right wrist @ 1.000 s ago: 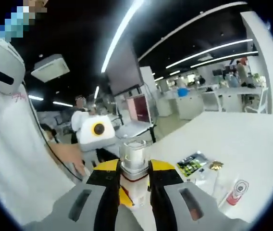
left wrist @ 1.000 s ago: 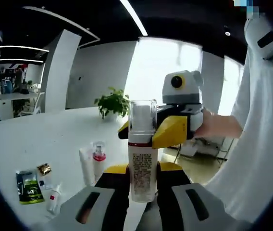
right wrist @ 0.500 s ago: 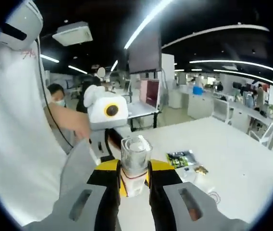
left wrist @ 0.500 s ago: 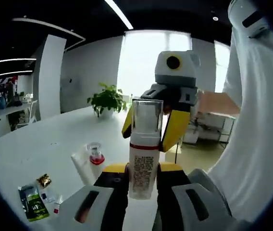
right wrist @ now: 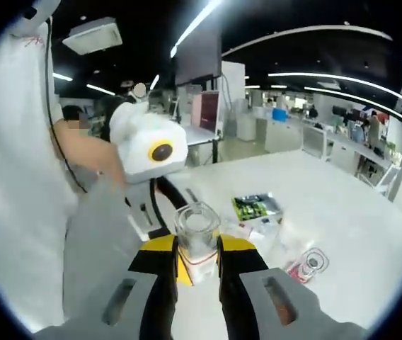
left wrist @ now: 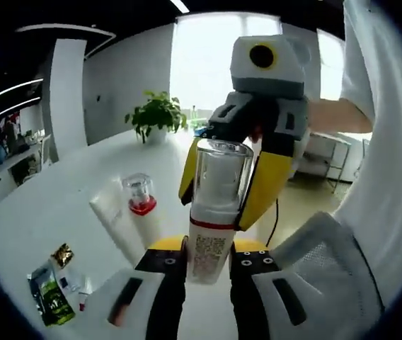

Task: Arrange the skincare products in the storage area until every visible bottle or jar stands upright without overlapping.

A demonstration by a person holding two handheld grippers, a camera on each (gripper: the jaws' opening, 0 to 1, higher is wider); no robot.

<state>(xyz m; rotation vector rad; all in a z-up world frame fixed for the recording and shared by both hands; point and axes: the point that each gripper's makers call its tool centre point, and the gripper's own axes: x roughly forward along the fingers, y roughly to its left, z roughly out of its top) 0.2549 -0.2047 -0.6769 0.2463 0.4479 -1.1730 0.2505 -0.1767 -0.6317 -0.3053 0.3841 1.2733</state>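
A white bottle with a clear cap (left wrist: 211,212) is held above the white table (left wrist: 52,205). My left gripper (left wrist: 208,249) is shut on its lower body. My right gripper (left wrist: 226,177) comes in from behind, its yellow jaws closed on either side of the bottle's neck and cap. In the right gripper view the same bottle (right wrist: 197,237) sits clamped between the right gripper (right wrist: 197,249) jaws, cap towards the camera. On the table stand a white tube (left wrist: 115,227) and a small bottle with a red collar (left wrist: 141,204); that small bottle (right wrist: 307,265) also shows at lower right.
A green sachet (left wrist: 49,301) and a small gold packet (left wrist: 63,254) lie near the table's edge; the green sachet (right wrist: 255,207) also shows beyond the bottle. A potted plant (left wrist: 157,117) stands at the far end. A person in white (left wrist: 385,177) is close on the right.
Both views have swung down toward the table. The held bottle now leans slightly and looms larger, and the right gripper sits closer behind its cap. Both grips are unchanged.
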